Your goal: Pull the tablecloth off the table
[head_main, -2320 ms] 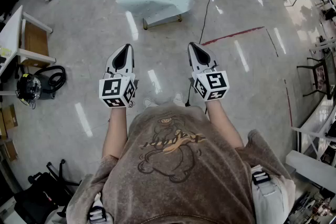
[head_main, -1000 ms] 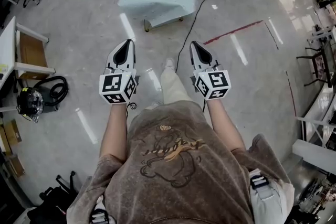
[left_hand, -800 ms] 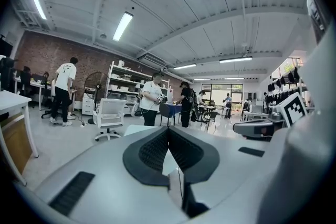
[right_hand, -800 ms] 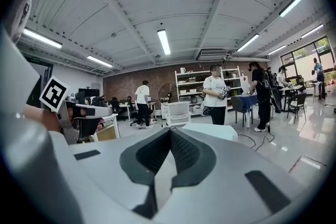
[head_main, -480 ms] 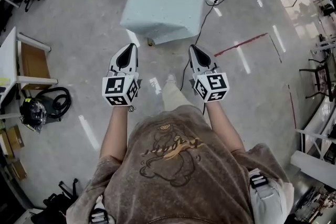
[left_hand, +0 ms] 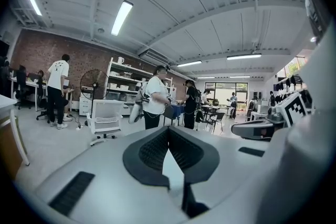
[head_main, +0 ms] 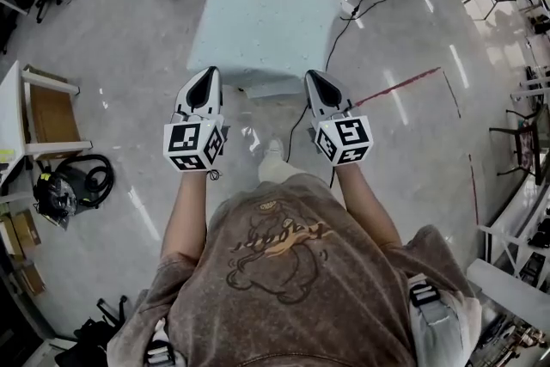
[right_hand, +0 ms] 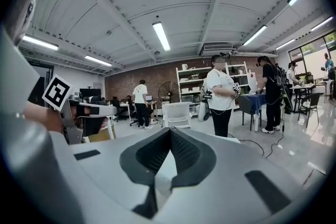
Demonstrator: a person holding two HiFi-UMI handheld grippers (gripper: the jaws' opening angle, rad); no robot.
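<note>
**A:** Where is the cloth?

**B:** The pale cloth (head_main: 262, 17) is draped over a small table straight ahead of the person. It hangs down every side that shows, so the table itself is hidden.

**A:** And the grippers?

**B:** The left gripper (head_main: 209, 75) and right gripper (head_main: 313, 77) are held out side by side, tips aimed at the cloth's near edge. Both are clenched on nothing. Each gripper's own view shows its pads meeting, with only the room beyond.

**A:** So there's no hold yet?

**B:** No, this looks like the approach. To do it well, the person should open both jaws before reaching in. Each gripper should take the near hem toward its own corner, well apart from the other. It's better to pinch a proper fold than the bare edge. The pull should then be low and even, so the cloth slides off rather than dragging the table along.

**A:** Any risk?

**B:** A cable (head_main: 290, 131) trails over the floor just beside the person's shoe (head_main: 273, 152). A step backward could snag it.
</note>
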